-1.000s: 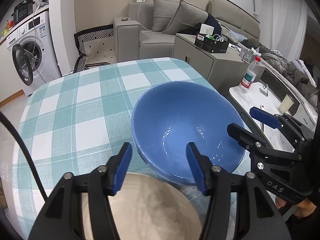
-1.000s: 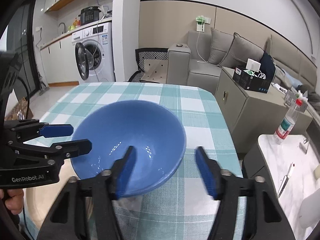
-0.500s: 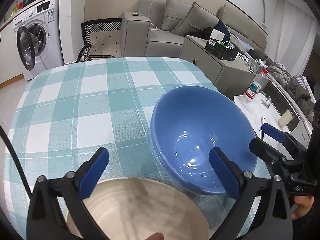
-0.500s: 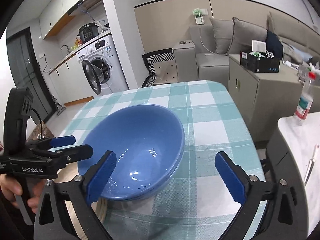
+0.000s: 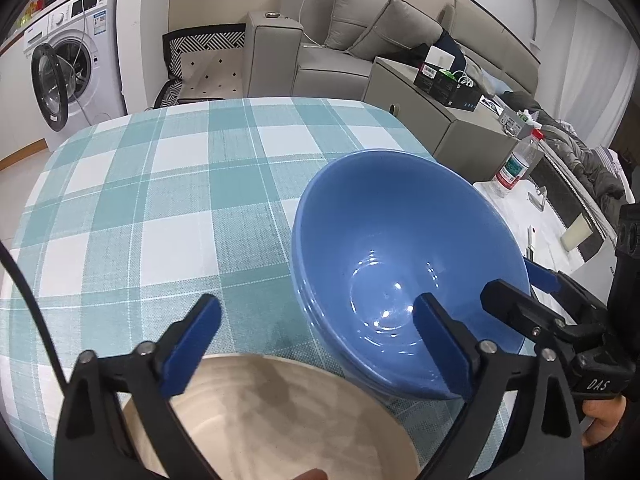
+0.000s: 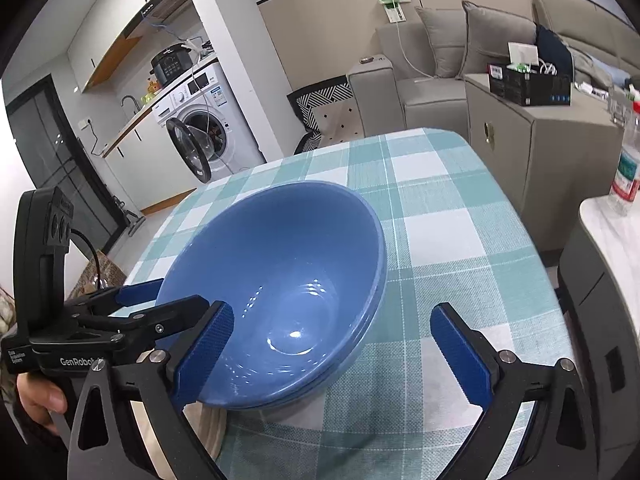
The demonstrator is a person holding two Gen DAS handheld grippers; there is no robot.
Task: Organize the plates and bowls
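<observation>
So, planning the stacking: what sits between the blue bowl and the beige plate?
Nothing: the blue bowl overlaps the beige plate's rim, in the left wrist view.

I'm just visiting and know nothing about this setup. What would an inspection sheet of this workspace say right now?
Surface: table under a teal-and-white checked cloth.
Job's things: blue bowls, stacked and tilted; beige bowl beside them.
Clutter: nothing seen on the cloth.
Grippers: left hand-held gripper and right hand-held gripper both wide, jaws closing, gripping nothing.
Cables: black cable across the left wrist view.
Surroundings: washing machine, grey sofa, water bottle on a side counter.
</observation>
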